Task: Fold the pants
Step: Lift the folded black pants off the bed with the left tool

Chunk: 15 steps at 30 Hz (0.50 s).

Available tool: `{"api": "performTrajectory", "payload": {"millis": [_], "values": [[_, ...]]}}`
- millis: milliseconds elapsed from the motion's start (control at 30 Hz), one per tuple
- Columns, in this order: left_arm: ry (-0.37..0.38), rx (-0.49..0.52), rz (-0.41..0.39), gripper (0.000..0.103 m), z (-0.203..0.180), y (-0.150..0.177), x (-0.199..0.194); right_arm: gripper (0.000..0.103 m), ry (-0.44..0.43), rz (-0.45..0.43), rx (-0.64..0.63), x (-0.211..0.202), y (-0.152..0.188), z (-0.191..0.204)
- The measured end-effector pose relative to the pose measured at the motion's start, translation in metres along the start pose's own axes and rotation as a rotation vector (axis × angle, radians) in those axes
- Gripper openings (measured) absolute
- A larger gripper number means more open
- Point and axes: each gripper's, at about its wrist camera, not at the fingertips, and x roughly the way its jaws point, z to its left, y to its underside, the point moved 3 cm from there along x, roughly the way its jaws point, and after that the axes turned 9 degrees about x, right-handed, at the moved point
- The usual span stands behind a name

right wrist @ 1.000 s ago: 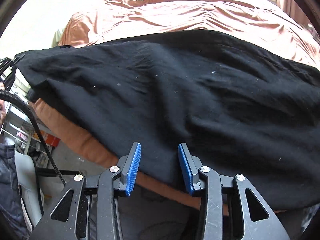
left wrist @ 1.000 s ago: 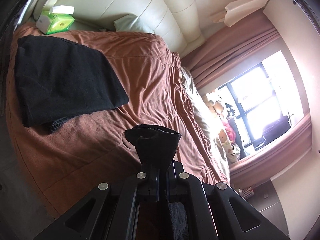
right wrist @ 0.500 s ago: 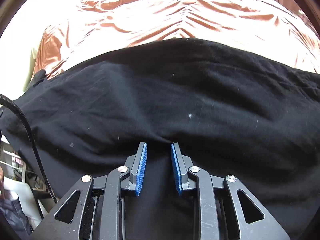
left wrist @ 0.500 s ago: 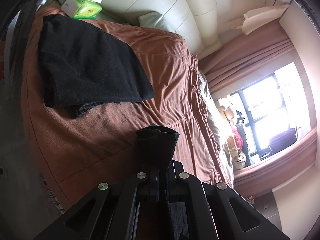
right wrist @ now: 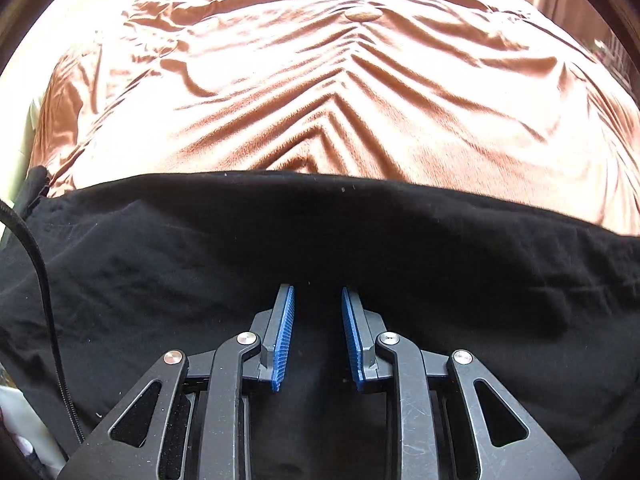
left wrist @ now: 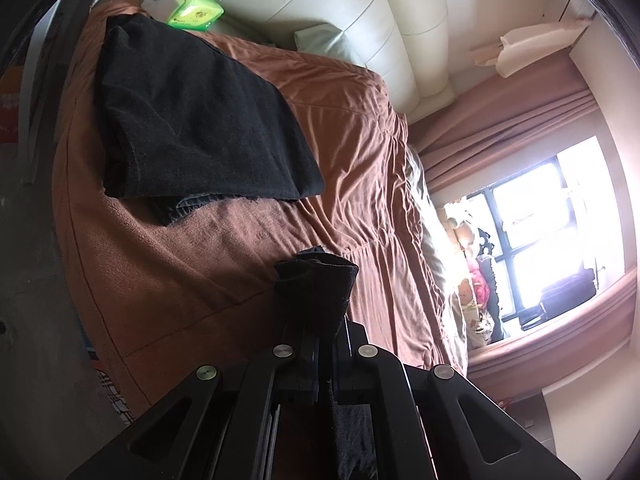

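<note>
The left hand-held gripper point(left wrist: 316, 320) was clenched on a bunched edge of the black pants point(left wrist: 316, 280); its fingertips were buried in that fold and could not be seen, and the cloth trailing back between its arms was lost in shadow. Farther off on the brown bedspread point(left wrist: 360, 128) lay a folded black garment point(left wrist: 200, 120), a darker layer poking out beneath its near edge, too dim to identify. A green tissue pack point(left wrist: 192, 10) sat at the far left by the headboard.

In the right wrist view the pants point(right wrist: 440, 248) spread across the near bed, cut off at both sides. The right hand-held gripper point(right wrist: 318, 300) hovered over them, its jaws having just narrowed, blue pads point(right wrist: 285, 332) still apart with nothing pinched.
</note>
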Motion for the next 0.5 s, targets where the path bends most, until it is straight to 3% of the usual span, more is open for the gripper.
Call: {"api": "performTrajectory", "payload": {"millis": [200,500], "values": [[0.036,0.039,-0.027,0.004,-0.034,-0.007,-0.01,0.016,-0.031,0.012,0.016,-0.002,-0.006,0.002],[0.093,0.14,-0.054,0.004,-0.116,-0.015,-0.021,0.016,-0.141,-0.03,-0.069,-0.053,0.037,-0.003]]}}
